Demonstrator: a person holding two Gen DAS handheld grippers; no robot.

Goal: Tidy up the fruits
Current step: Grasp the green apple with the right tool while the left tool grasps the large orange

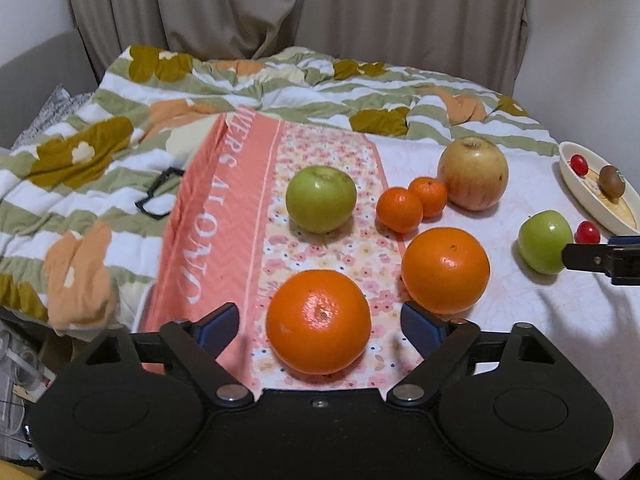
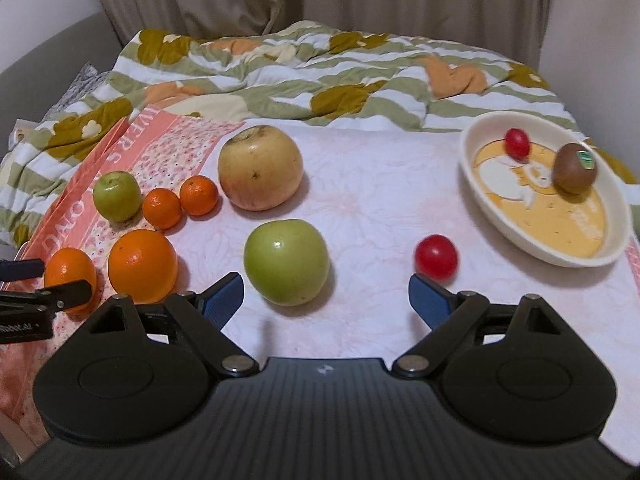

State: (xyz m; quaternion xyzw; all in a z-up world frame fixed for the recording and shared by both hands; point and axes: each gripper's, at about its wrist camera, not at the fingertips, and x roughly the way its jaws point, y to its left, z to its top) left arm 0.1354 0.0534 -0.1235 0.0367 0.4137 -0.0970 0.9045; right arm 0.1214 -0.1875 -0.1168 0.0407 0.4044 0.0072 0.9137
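Observation:
Fruit lies on a floral cloth. My left gripper (image 1: 320, 326) is open, its blue pads either side of a large orange (image 1: 318, 322). A second orange (image 1: 445, 270), two mandarins (image 1: 412, 203), a green apple (image 1: 321, 199) and a big yellow-red apple (image 1: 473, 173) lie beyond. My right gripper (image 2: 326, 298) is open and empty, just short of another green apple (image 2: 286, 261); a red cherry tomato (image 2: 436, 257) lies by its right pad (image 2: 428, 300). A cream bowl (image 2: 480, 184) at the right holds a kiwi (image 2: 575, 168) and a tomato (image 2: 517, 143).
A rumpled green-striped floral quilt (image 1: 248, 80) covers the bed behind the cloth. Black glasses (image 1: 158, 196) lie on it at the left. Beige curtains (image 1: 300, 4) hang behind. Clutter shows below the bed's left edge (image 1: 20, 364).

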